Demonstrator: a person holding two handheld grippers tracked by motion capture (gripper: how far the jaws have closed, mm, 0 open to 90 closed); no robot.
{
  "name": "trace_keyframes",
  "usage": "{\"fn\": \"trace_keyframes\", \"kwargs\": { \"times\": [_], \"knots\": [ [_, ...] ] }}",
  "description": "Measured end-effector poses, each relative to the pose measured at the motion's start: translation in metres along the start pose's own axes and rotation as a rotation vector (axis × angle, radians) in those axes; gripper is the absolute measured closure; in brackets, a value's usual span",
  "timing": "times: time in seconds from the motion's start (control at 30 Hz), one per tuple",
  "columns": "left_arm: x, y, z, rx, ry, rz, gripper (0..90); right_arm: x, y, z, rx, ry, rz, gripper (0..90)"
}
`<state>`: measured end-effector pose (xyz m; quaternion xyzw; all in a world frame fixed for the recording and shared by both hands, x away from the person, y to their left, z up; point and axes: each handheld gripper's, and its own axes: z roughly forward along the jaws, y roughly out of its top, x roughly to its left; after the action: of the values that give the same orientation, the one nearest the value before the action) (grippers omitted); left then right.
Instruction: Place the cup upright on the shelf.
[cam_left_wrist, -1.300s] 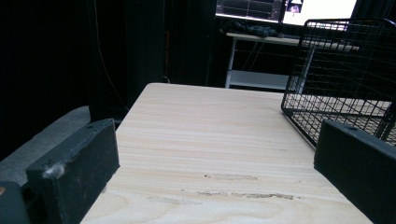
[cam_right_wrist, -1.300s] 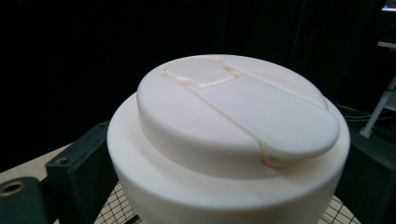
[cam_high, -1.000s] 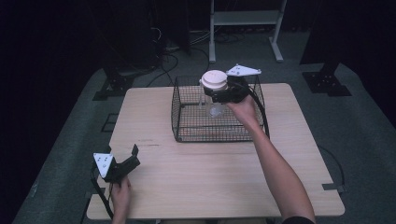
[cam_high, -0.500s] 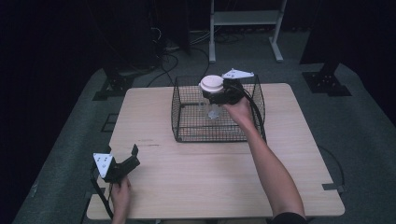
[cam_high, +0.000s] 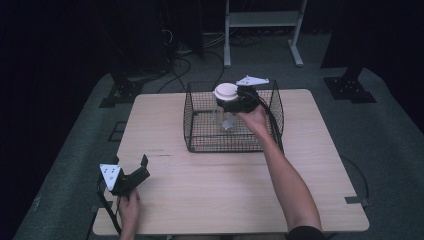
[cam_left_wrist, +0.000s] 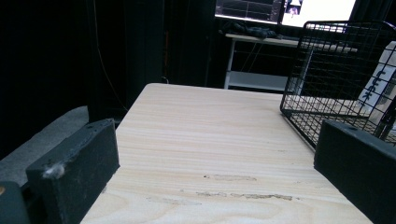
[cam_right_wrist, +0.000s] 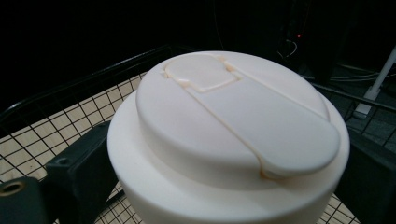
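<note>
While right gripper (cam_high: 231, 102) clamps jar (cam_high: 226, 107) below white lid (cam_right_wrist: 233, 116), jar upright over wire basket (cam_high: 200, 135), long axis vertical; clear body hard to make out. Left gripper (cam_high: 137, 172) wide, empty, on table (cam_high: 210, 190).

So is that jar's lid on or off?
On. The white lid sits flat on the jar, held by the right gripper over the basket.

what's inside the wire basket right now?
The wire basket contains a clear container with a white lid, gripped by the right gripper. The container's contents and the basket floor beneath it are hidden.
</note>
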<state>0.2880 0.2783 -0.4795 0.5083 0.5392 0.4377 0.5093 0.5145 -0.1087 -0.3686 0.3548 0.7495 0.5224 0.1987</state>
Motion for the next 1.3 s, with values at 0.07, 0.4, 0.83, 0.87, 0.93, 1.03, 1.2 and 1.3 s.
{"fn": "trace_keyframes", "kwargs": {
  "times": [0.07, 0.4, 0.83, 0.87, 0.93, 1.03, 1.2, 1.3],
  "knots": [
    [0.000, 0.000, 0.000, 0.000, 0.000, 0.000, 0.0, 0.000, -0.001, 0.001, 0.009, -0.004, -0.006, 4.2],
    [0.000, 0.000, 0.000, 0.000, 0.001, 0.005, 0.0, -0.001, -0.006, 0.004, 0.055, 0.003, -0.030, 4.1],
    [0.000, 0.000, 0.000, 0.002, 0.002, 0.003, 0.0, -0.008, -0.010, -0.004, 0.084, 0.006, -0.022, 4.0],
    [0.000, 0.000, 0.000, 0.002, 0.002, 0.004, 0.0, -0.008, -0.011, -0.004, 0.083, 0.006, -0.020, 4.1],
    [0.000, 0.000, 0.000, 0.002, 0.002, 0.004, 0.0, -0.008, -0.011, -0.005, 0.085, 0.007, -0.021, 4.1],
    [-0.001, 0.000, 0.000, 0.002, 0.003, 0.007, 0.0, -0.009, -0.010, -0.005, 0.088, 0.007, -0.021, 4.1],
    [-0.001, 0.000, 0.000, 0.003, 0.001, 0.007, 0.0, -0.008, -0.010, -0.006, 0.091, 0.005, -0.024, 4.0],
    [-0.001, 0.000, 0.000, 0.002, 0.000, 0.007, 0.0, -0.007, -0.010, -0.006, 0.092, 0.004, -0.024, 4.0]
  ]
}}
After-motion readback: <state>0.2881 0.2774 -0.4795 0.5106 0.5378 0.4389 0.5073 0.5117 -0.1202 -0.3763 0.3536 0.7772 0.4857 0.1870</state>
